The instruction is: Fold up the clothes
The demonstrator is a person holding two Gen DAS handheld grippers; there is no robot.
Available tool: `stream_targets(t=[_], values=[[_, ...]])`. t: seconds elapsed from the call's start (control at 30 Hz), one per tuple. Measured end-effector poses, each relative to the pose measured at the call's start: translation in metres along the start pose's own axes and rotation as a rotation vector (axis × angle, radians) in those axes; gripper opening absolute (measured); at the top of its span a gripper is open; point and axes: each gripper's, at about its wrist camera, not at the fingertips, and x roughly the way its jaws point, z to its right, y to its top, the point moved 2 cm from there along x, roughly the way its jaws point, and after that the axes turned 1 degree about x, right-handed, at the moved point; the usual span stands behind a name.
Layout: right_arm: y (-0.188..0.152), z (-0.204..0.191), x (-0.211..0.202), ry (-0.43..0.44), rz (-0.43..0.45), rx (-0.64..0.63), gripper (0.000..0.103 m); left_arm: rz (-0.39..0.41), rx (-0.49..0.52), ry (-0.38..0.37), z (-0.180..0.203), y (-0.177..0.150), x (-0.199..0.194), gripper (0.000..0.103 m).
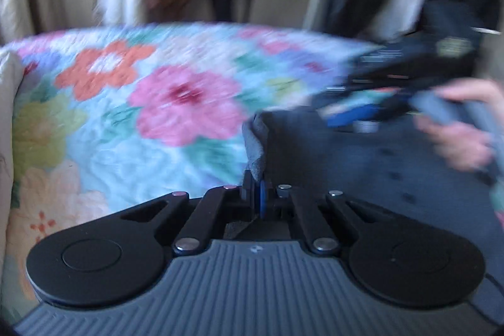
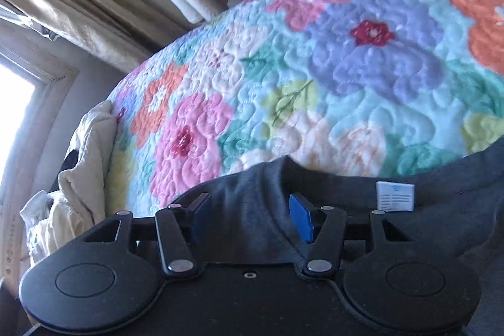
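we pinch the dark shirt (image 1: 362, 166) tight with our left gripper (image 1: 256, 194). our right gripper (image 2: 252, 218) stands wide around its edge on the bed (image 2: 315, 68). next we likely squeeze, then lift together.

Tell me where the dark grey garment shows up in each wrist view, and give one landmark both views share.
Left wrist: the dark grey garment fills the lower right, a folded edge pinched in the shut left gripper.
Right wrist: the garment runs along the bottom, bunched between the open fingers of the right gripper, its white label to the right.
Shared landmark: the floral quilt, with its pink flower.
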Motion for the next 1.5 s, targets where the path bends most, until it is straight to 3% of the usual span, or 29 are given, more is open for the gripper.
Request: stream_targets(t=[0.13, 0.27, 0.3, 0.43, 0.47, 0.53, 0.63, 0.73, 0.77, 0.8, 0.83, 0.9, 0.93, 1.0, 1.03, 1.13, 1.2, 1.27, 1.33, 1.4, 1.43, 1.5], values=[[-0.015, -0.016, -0.004, -0.023, -0.035, -0.104, 0.06, -0.105, 0.007, -0.026, 0.026, -0.038, 0.001, 0.007], [-0.037, -0.033, -0.012, -0.069, -0.046, -0.163, 0.06, -0.209, 0.074, 0.014, 0.038, -0.055, 0.008, 0.008], [-0.041, -0.035, -0.014, -0.062, -0.051, -0.155, 0.06, -0.213, 0.074, 0.023, 0.038, -0.054, 0.004, 0.009], [-0.047, -0.039, -0.015, 0.024, -0.051, -0.1, 0.06, -0.186, 0.004, 0.049, 0.029, -0.048, -0.023, 0.035], [-0.047, -0.042, -0.012, 0.033, -0.054, -0.099, 0.061, -0.171, -0.026, 0.066, 0.023, -0.046, -0.029, 0.036], [-0.047, -0.049, 0.001, 0.006, -0.07, -0.111, 0.065, -0.146, -0.099, 0.102, 0.009, -0.041, -0.037, 0.044], [-0.049, -0.051, 0.03, -0.104, -0.121, -0.112, 0.067, -0.153, -0.231, 0.226, -0.019, -0.036, -0.028, 0.048], [-0.055, -0.049, 0.034, -0.137, -0.054, -0.096, 0.065, -0.13, -0.194, 0.234, -0.027, -0.038, -0.017, 0.048], [-0.055, -0.047, 0.031, -0.116, -0.026, -0.088, 0.055, -0.122, -0.165, 0.201, -0.025, -0.041, -0.016, 0.048], [-0.055, -0.046, 0.028, -0.097, -0.002, -0.082, 0.029, -0.114, -0.134, 0.155, -0.022, -0.043, -0.014, 0.046], [-0.054, -0.045, 0.024, -0.081, 0.009, -0.081, 0.017, -0.106, -0.103, 0.108, -0.02, -0.046, -0.013, 0.046], [-0.052, -0.045, 0.015, -0.049, 0.035, -0.08, 0.009, -0.103, -0.104, 0.094, -0.023, -0.05, -0.007, 0.041], [-0.051, -0.048, 0.01, -0.028, 0.057, -0.092, 0.007, -0.102, -0.111, 0.095, -0.025, -0.052, -0.004, 0.026], [-0.048, -0.053, 0.005, -0.005, 0.081, -0.118, 0.006, -0.092, -0.117, 0.111, -0.03, -0.05, -0.004, 0.015], [-0.045, -0.055, 0.004, 0.007, 0.087, -0.123, 0.006, -0.066, -0.134, 0.118, -0.034, -0.045, -0.008, 0.01], [-0.031, -0.053, 0.01, 0.036, 0.088, -0.088, 0.006, 0.043, -0.238, 0.144, -0.056, -0.025, -0.022, 0.01], [-0.024, -0.047, 0.015, 0.06, 0.095, -0.033, 0.006, 0.105, -0.376, 0.1, -0.077, -0.021, -0.024, 0.01], [-0.021, -0.043, 0.02, 0.082, 0.111, 0.026, 0.007, 0.095, -0.482, 0.114, -0.092, -0.025, -0.017, 0.01], [-0.021, -0.041, 0.025, 0.106, 0.141, 0.07, 0.014, 0.116, -0.467, 0.198, -0.101, -0.025, -0.011, 0.007], [-0.026, -0.041, 0.02, 0.142, 0.179, 0.08, 0.036, 0.151, -0.444, 0.286, -0.107, -0.022, -0.013, 0.007], [-0.028, -0.043, 0.014, 0.162, 0.204, 0.062, 0.04, 0.169, -0.434, 0.329, -0.11, -0.021, -0.015, 0.007], [-0.033, -0.049, -0.002, 0.176, 0.256, 0.007, 0.047, 0.188, -0.474, 0.332, -0.12, -0.02, -0.018, 0.007]])
